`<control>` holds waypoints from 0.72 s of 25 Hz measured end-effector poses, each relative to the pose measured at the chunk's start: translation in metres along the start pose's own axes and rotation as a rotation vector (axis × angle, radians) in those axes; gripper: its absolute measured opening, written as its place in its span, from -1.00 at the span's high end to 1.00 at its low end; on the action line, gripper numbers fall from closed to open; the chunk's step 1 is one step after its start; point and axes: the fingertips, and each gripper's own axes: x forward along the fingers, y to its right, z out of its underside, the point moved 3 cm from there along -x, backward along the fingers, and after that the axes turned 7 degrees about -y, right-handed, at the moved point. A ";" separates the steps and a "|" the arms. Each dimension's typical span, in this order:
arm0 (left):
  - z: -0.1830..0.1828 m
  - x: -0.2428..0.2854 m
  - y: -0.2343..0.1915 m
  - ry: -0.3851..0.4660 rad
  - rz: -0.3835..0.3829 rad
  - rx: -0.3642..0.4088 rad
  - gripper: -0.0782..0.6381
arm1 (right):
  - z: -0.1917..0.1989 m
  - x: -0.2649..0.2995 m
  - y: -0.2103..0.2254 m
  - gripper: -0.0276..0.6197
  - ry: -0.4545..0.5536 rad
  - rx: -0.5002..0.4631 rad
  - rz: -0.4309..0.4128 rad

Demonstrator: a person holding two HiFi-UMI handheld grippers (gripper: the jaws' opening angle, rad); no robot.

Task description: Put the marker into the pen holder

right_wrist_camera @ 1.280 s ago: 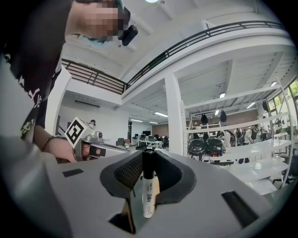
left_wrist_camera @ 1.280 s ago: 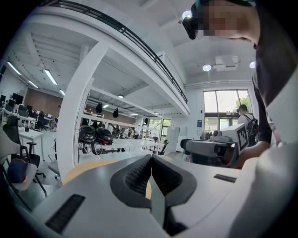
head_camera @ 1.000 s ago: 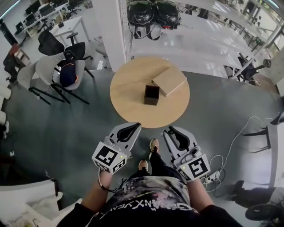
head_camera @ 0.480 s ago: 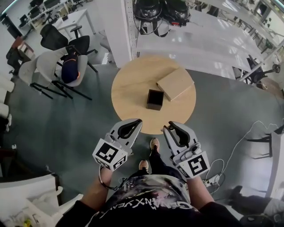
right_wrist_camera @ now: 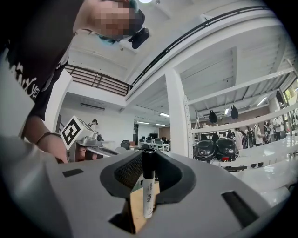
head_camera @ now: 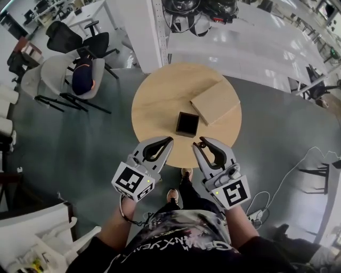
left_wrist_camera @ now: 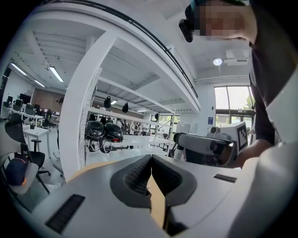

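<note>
In the right gripper view my right gripper is shut on a white marker with a black cap, which stands upright between the jaws. The head view places this gripper over the near edge of the round wooden table. A square black pen holder stands near the table's middle, just beyond both grippers. My left gripper hovers beside the right one, at the table's near edge. Its jaws meet at the tips with nothing between them.
A flat wooden box lies on the table right of the pen holder. Office chairs stand to the left. A white pillar and shelves with helmets rise behind the table. Cables lie on the floor at right.
Both grippers have moved forward together, from short of the table to over its near edge. The right one still holds the marker, and the table now appears closer.
</note>
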 end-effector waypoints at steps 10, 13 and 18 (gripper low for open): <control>0.004 0.045 -0.033 -0.006 -0.023 -0.013 0.72 | 0.010 0.043 0.041 0.67 0.054 -0.024 0.017; 0.004 0.057 -0.038 -0.006 -0.027 -0.010 0.72 | 0.017 0.051 0.051 0.67 0.050 -0.020 0.019; 0.010 0.076 -0.047 -0.008 -0.031 -0.010 0.72 | 0.033 0.063 0.063 0.67 0.040 -0.027 0.019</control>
